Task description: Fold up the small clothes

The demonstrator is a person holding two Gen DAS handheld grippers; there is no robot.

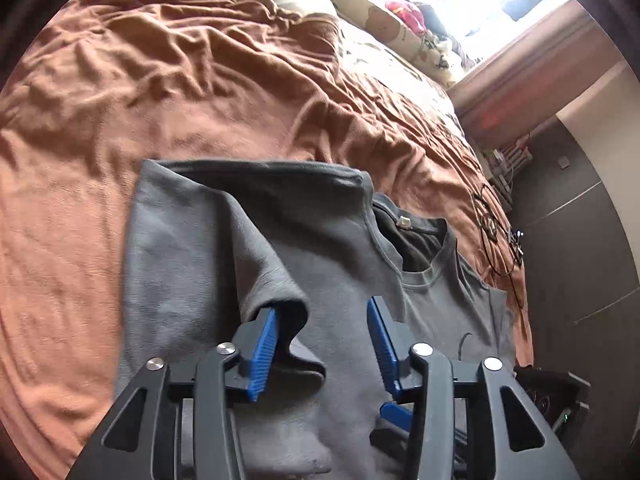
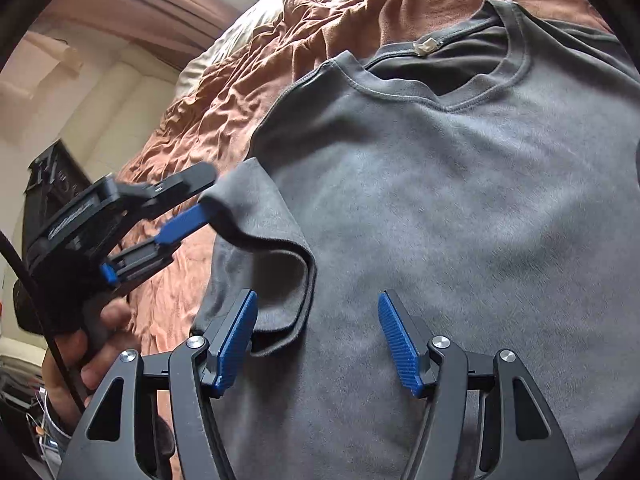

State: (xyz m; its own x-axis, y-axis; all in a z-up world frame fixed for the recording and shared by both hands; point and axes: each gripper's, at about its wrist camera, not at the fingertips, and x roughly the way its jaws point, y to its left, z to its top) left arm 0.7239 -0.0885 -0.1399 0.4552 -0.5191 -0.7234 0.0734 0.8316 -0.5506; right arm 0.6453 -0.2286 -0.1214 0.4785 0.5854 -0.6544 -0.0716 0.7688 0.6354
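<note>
A grey T-shirt lies spread on a brown blanket, its neckline toward the far right in the left wrist view. One sleeve is folded in over the body of the T-shirt. My left gripper stands open above the shirt, and a fold of that sleeve drapes against its left fingertip. From the right wrist view the left gripper reaches in from the left, its blue pad touching the sleeve's edge. My right gripper is open over the shirt, with the sleeve's hem beside its left finger.
A person's hand holds the left gripper. Black cable loops lie on the blanket near the bed's right edge. Pillows and soft toys line the far side under a bright window. A dark cabinet stands by the wall.
</note>
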